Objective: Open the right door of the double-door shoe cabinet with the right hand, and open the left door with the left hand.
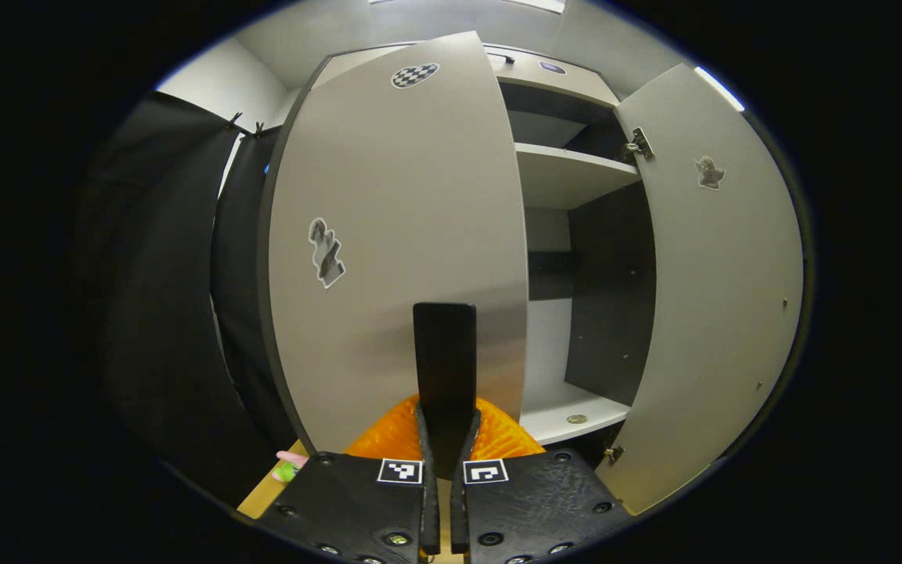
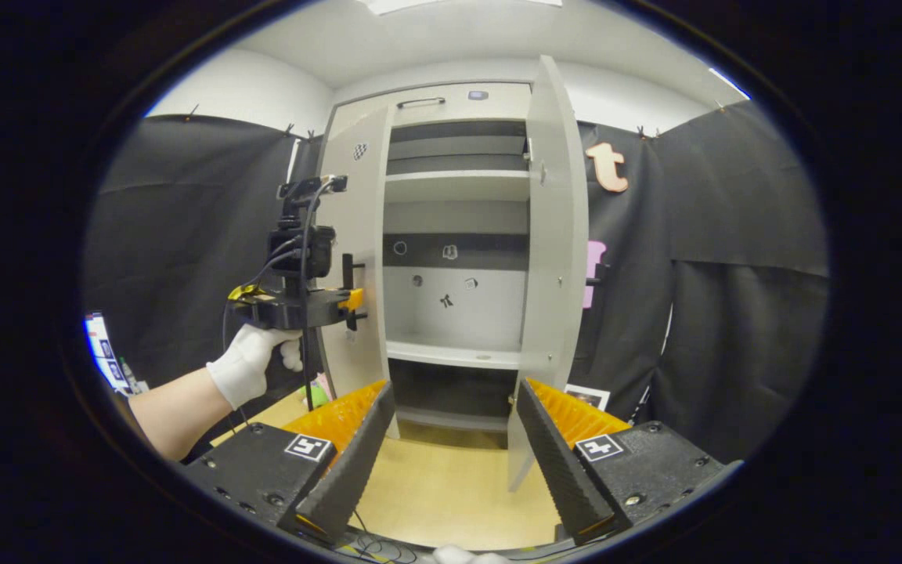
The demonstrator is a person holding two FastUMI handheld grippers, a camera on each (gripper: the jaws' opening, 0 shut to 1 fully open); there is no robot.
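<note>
The pale grey shoe cabinet (image 2: 451, 102) has both doors swung out. Close in front of the left gripper view stands the left door (image 1: 388, 235), partly open. Its upright black handle (image 1: 444, 352) sits between the fingers of my left gripper (image 1: 445, 419), which is shut on it. In the right gripper view a gloved hand (image 2: 251, 364) holds that left gripper (image 2: 355, 307) against the left door (image 2: 357, 235). The right door (image 2: 551, 251) stands wide open, edge-on. My right gripper (image 2: 451, 458) is open and holds nothing, back from the cabinet and facing its shelves (image 2: 455, 354).
Black cloth hangs on both sides of the cabinet. A light wooden floor (image 2: 451, 486) runs up to its base. On the lower shelf lies a small round disc (image 1: 576, 419). A small pink and green object (image 1: 288, 468) sits by the left door's foot.
</note>
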